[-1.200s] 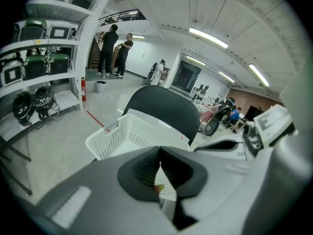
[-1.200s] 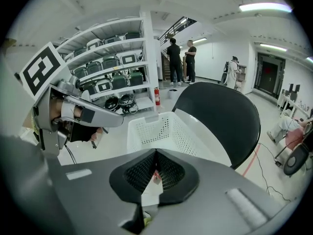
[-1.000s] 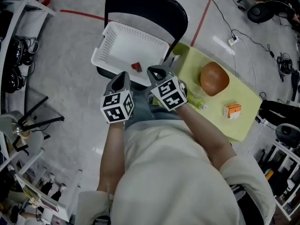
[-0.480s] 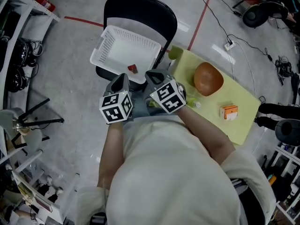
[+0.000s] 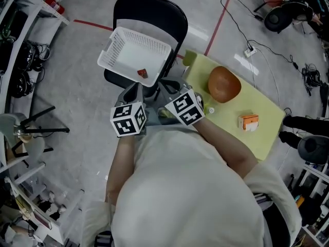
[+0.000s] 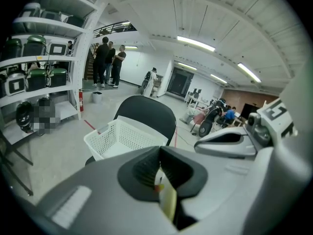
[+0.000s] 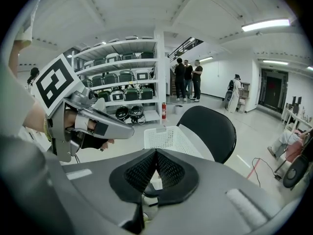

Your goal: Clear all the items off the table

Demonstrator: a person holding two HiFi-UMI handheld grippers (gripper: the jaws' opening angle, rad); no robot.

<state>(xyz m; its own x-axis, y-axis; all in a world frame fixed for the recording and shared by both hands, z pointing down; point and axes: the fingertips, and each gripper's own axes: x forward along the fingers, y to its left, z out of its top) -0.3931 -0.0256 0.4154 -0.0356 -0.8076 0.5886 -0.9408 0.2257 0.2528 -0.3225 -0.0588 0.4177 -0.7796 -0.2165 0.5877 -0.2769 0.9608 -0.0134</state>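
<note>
Held left tool (image 6: 159, 153) and right tool (image 7: 155, 153) pinched together; likely needed centring above white perforated plastic basket (image 5: 117, 50), upper centre.

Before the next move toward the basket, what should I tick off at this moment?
1. Left gripper shut on the yellow item: ok.
2. Right gripper shut on it too: ok.
3. Basket on the chair has room, only a small red thing inside: ok.
4. Item over the basket: not ok, appears short of it.
5. Table cleared: not ok; brown round thing and orange box remain.
</note>
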